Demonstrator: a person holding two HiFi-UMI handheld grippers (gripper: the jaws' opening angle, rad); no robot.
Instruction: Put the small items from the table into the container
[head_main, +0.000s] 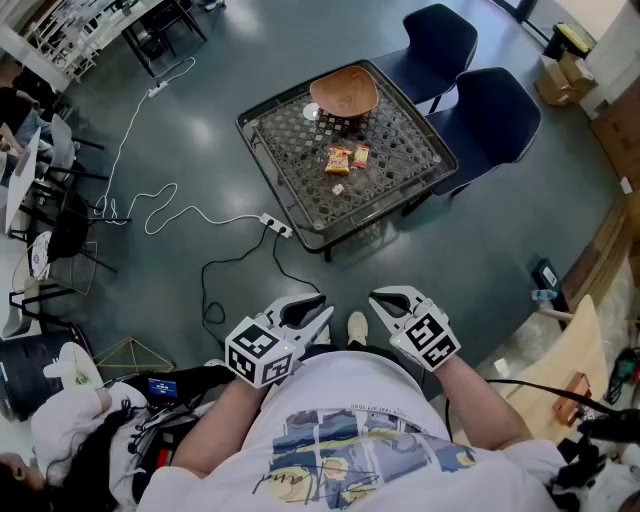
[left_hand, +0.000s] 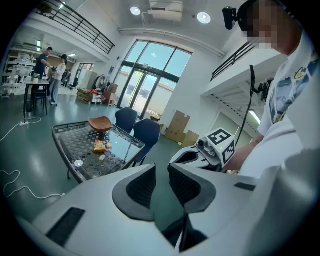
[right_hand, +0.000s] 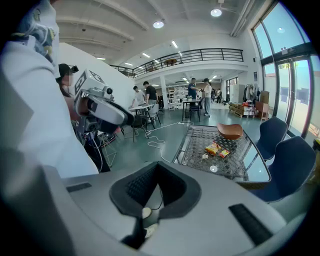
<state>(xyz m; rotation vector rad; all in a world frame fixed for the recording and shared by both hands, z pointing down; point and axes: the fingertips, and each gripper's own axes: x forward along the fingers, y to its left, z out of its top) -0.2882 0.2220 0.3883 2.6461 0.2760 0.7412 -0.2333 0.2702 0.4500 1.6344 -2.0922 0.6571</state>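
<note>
Left claw (head_main: 316, 306) is held parted and empty, right claw (head_main: 380, 297) clenched on nothing. Both are held at the body, approach seemingly not begun. Snack packets (head_main: 346, 158) are seen on the bench (head_main: 285, 140), near the bowl (head_main: 344, 92).

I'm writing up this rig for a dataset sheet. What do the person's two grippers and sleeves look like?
The left gripper and right gripper share smooth light-grey moulded shells, tapering into two jaws lined with black textured pads. Each carries a white cube printed with black square markers. The person wears a white short-sleeved T-shirt with a blue and yellow print.
</note>
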